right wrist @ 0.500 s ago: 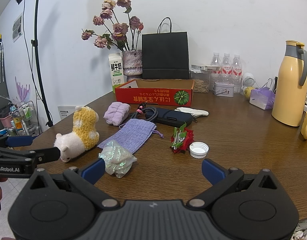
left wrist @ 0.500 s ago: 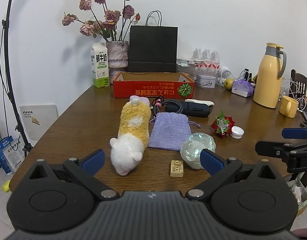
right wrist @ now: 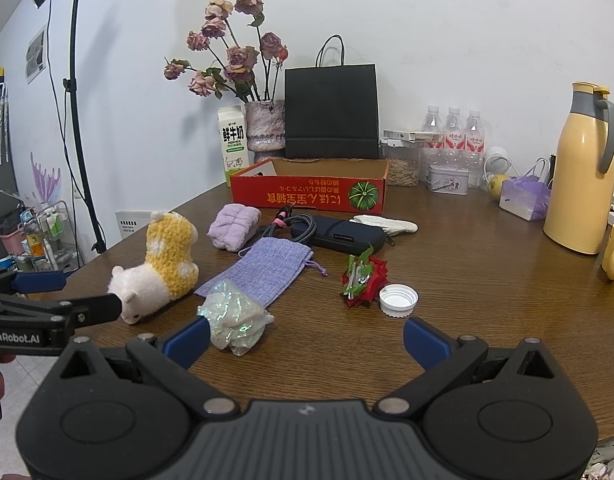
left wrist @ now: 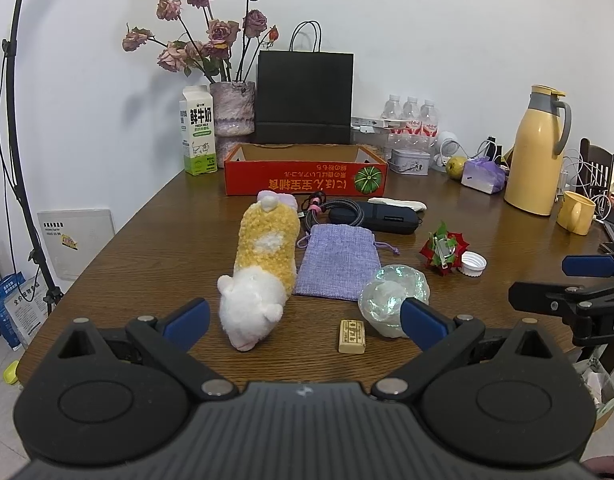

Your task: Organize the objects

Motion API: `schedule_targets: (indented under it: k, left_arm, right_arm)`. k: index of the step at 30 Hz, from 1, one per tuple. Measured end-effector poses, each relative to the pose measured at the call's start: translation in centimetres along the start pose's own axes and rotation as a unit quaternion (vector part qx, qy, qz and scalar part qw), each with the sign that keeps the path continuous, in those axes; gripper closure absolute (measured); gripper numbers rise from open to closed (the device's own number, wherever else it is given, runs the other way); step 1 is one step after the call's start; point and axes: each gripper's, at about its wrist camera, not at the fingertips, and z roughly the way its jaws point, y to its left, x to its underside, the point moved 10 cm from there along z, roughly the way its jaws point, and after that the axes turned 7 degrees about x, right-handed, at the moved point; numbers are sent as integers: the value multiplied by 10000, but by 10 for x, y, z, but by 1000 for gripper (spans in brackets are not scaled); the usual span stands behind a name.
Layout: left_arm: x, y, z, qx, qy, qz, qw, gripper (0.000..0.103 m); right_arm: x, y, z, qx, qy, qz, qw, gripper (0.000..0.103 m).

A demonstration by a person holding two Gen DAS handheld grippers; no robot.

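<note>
- Objects to organize lie loose mid-worktop (left wrist: 155,240), none yet gathered, by the look of it.
- Plush toy (left wrist: 263,268) lies on its side, nearest the left gripper (left wrist: 303,320); purple drawstring pouch (left wrist: 339,260) flat just beside it.
- Iridescent crumpled wrapper (left wrist: 391,296) sits at the pouch's near corner; small tan eraser-like block (left wrist: 351,337) just in front, close to the worktop edge.
- Red-and-green foil ornament (right wrist: 363,280) touches or nearly touches a white bottle cap (right wrist: 398,300).
- Farther back: lilac folded cloth (right wrist: 233,232), coiled cable (right wrist: 295,226), dark zip case (right wrist: 347,236), white glove-like item (right wrist: 387,224).
- Red cardboard tray (right wrist: 311,196) behind them looks like the likely bin; what shows of its inside is empty, the floor mostly hidden by its front wall.
- Left gripper: jaws wide apart, nothing between them, hovering short of the plush.
- Right gripper (right wrist: 307,340): jaws wide apart, empty, aimed between wrapper and cap.
- Judgement: task at its very start; every item remains to be picked and placed. Plush or wrapper seem the readiest first picks.
</note>
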Motion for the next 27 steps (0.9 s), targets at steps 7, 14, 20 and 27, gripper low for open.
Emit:
schedule_targets:
  k: [7, 14, 20, 27]
  left_arm:
    - [0, 0, 0, -1, 1, -1, 10000, 0]
    - [-1, 0, 0, 0, 10, -6, 10000, 0]
    - [-2, 1, -1, -1, 3, -2, 10000, 0]
    - [-2, 1, -1, -5, 0, -1, 10000, 0]
  right_arm:
    - [0, 1, 0, -2, 1, -1, 10000, 0]
    - [0, 1, 1, -2, 1, -3, 10000, 0]
    - [1, 3, -1, -8, -3, -8, 10000, 0]
    - [2, 3, -1, -9, -6, -12, 10000, 0]
